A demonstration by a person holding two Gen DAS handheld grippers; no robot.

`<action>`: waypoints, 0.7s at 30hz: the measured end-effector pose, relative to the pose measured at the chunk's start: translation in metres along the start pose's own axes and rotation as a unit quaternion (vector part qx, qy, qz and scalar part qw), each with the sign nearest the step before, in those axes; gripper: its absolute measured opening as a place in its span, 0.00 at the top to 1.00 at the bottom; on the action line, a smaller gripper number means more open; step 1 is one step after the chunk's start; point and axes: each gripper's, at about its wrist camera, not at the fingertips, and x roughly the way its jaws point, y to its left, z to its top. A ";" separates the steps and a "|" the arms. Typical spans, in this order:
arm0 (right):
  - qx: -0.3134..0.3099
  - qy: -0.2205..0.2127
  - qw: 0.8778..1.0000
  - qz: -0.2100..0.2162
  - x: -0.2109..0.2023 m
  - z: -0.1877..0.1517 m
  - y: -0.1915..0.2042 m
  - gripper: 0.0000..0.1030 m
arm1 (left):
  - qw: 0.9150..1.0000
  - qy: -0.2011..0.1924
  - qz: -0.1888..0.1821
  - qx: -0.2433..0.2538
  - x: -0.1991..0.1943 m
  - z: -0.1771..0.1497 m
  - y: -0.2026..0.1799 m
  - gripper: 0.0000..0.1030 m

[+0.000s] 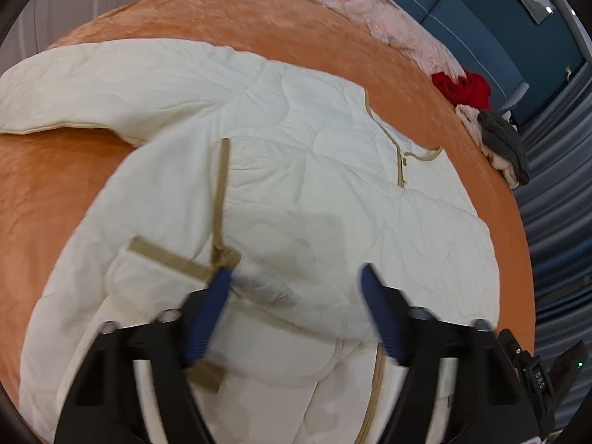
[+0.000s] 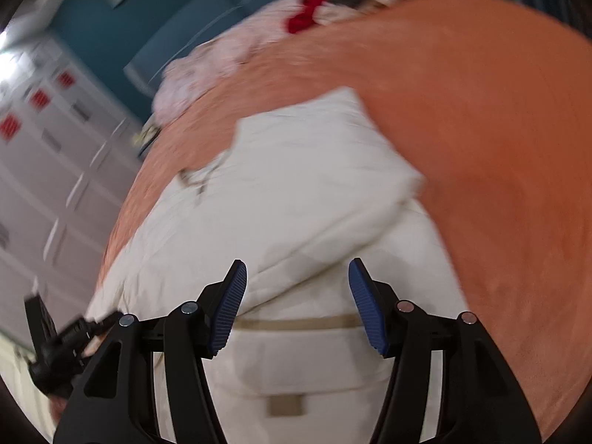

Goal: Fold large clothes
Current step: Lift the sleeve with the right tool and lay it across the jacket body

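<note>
A large cream quilted jacket (image 1: 314,185) lies spread on the orange bed cover (image 1: 259,18), one sleeve stretched out to the left. Tan binding (image 1: 218,192) crosses it near my left gripper (image 1: 296,277). That gripper hangs low over the jacket, its blue pads apart with a hump of fabric between them; its left fingertip is at the tan corner. In the right wrist view a sleeve is folded across the jacket (image 2: 296,185). My right gripper (image 2: 298,264) stands open just above it, over a tan band (image 2: 296,322), with nothing held.
A pink blanket (image 1: 370,7), a red garment (image 1: 464,88) and a grey knit piece (image 1: 503,140) lie along the bed's far edge by a blue headboard (image 1: 462,29). White cupboards (image 2: 44,148) stand beside the bed. Bare orange cover (image 2: 499,148) lies to the right of the jacket.
</note>
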 end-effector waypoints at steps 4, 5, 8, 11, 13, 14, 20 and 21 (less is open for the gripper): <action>0.062 -0.008 0.998 0.015 0.015 0.015 -0.024 0.45 | 1.000 -0.008 -0.003 0.014 0.004 0.015 0.000 1.00; 0.075 -0.012 0.997 0.021 0.019 0.021 -0.027 0.45 | 1.000 -0.016 -0.008 0.015 0.001 0.019 0.001 1.00; 0.095 -0.020 0.995 0.033 0.029 0.036 -0.032 0.54 | 0.997 -0.072 0.004 0.035 -0.021 0.040 -0.001 1.00; 0.068 -0.031 0.997 0.021 0.031 0.052 -0.019 0.87 | 0.992 -0.119 0.008 0.044 -0.047 0.066 0.002 1.00; 0.033 -0.060 0.997 0.038 0.017 0.057 -0.002 0.88 | 0.990 -0.128 0.019 0.056 -0.051 0.072 0.004 1.00; 0.012 -0.068 0.997 0.037 0.012 0.057 0.006 0.88 | 0.990 -0.124 0.021 0.060 -0.050 0.072 0.006 1.00; -0.006 -0.055 0.998 0.010 0.018 0.049 0.005 0.88 | 0.998 -0.019 -0.040 -0.033 -0.013 0.037 0.043 0.92; 0.001 -0.051 0.999 0.010 0.020 0.047 0.000 0.88 | 0.998 -0.014 -0.044 -0.044 -0.010 0.033 0.045 0.80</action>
